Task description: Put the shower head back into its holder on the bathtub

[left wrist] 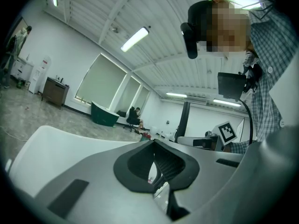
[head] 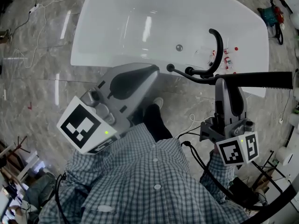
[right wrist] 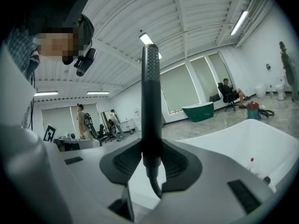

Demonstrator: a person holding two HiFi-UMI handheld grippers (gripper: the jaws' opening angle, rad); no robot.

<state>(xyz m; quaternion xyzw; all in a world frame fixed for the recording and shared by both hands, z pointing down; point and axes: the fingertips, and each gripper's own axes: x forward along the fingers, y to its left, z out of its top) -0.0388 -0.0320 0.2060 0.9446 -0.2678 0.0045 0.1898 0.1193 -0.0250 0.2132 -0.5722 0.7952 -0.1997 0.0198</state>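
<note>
Right tool [right wrist: 150,164] clamps shower head [right wrist: 150,101] beside faucet [head: 216,48] on bathtub [head: 117,13].

— Is any writing showing up anywhere?

— No words or numbers are coming through. The left marker cube [head: 83,125] and the right marker cube [head: 238,148] are carrying only black-and-white square patterns, no letters.

— And the small bottles [head: 228,59] standing on the bathtub rim [head: 254,41]?

— Their labels are showing too small to read.
</note>
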